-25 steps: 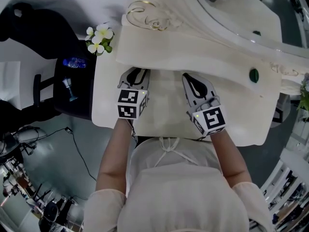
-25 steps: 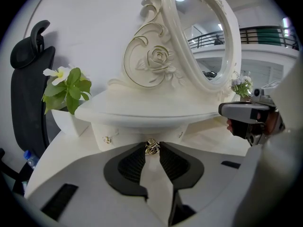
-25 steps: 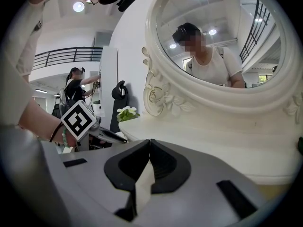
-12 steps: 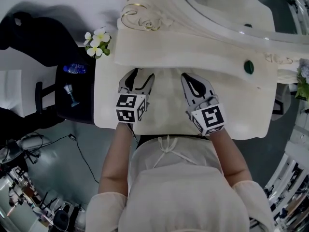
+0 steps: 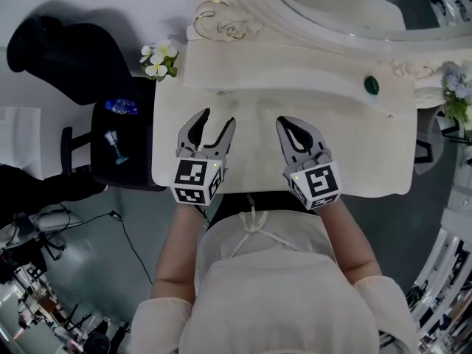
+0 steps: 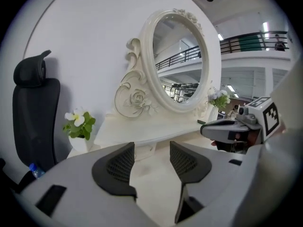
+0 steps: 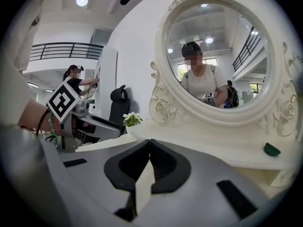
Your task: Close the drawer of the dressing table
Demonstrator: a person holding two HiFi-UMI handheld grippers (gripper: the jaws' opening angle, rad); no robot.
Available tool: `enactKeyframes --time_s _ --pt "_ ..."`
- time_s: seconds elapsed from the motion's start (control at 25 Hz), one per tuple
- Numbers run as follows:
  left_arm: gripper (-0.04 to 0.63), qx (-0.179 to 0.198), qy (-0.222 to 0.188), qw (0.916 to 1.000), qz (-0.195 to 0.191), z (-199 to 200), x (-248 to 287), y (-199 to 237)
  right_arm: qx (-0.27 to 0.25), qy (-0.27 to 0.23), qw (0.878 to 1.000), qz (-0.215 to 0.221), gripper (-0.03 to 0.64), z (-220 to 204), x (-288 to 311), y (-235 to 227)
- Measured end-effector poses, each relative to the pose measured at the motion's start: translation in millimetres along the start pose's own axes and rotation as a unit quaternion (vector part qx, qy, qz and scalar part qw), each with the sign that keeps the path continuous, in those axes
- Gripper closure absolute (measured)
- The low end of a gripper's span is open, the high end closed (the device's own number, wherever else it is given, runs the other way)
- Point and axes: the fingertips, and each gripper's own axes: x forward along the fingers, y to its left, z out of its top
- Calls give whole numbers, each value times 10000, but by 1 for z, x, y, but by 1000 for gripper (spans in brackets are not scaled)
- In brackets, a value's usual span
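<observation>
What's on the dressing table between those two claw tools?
Nothing: the head view shows only the bare dressing table between the left gripper, jaws just opened and empty, and the shut right gripper.

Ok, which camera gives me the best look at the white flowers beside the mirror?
Left gripper view: the white flowers stand fairly large and unblocked, leaves included, left of the mirror. The head view shows them only from above, at the back corner of the tabletop. The right gripper view has them small and distant.
</observation>
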Motion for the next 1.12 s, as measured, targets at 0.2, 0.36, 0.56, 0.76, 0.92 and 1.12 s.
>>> enactKeyframes --time_s 0.2,0.36,0.56,0.76,0.92,1.12 --pt "420 389 -453 9979 -238 34 -38 -21 -70 -182 9996 -197 611 19 -28 12" --pt "507 508 -768 9951 -347 61 -64 -30 -164 -405 9982 -407 611 39 -48 15" --pt "536 783 -1101 9896 -497 94 -95 -47 -92 -781 9956 -518 611 63 -75 17" --pt "565 887 -1500 9822 -705 124 -122 -63 -398 -959 9930 -560 611 86 -95 25" --pt "571 1019 -1689 9767 -849 141 -134 -71 -524 -1152 9901 -613 611 105 -106 27" --pt "571 1222 -1702 9744 -818 143 -139 -68 -517 -1178 9897 -632 612 111 -111 26"
